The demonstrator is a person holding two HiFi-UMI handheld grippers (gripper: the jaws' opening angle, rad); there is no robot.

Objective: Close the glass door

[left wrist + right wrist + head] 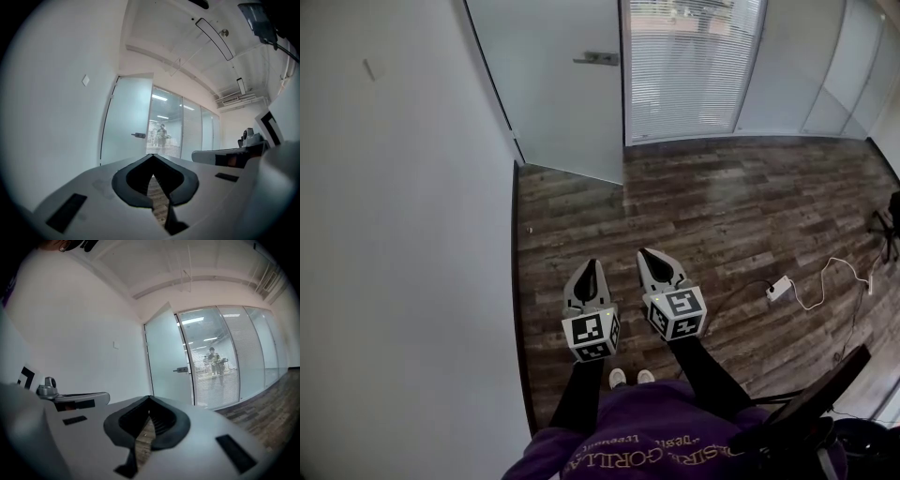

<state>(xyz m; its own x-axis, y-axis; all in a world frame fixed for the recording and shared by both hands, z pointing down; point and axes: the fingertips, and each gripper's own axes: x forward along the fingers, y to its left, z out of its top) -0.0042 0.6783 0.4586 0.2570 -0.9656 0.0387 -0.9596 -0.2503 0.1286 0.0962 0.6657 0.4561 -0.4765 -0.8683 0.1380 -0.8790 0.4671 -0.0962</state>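
Note:
A frosted glass door stands ajar at the far end of the room, hinged at the white wall on its left, with a metal lever handle near its right edge. The same door and handle show ahead in the left gripper view, and the door with its handle in the right gripper view. My left gripper and right gripper hang side by side over the wood floor, well short of the door. Both are shut and hold nothing.
A white wall runs along the left. A glass partition with blinds stands right of the door. A white power adapter with a cable lies on the floor at right, near a dark stand.

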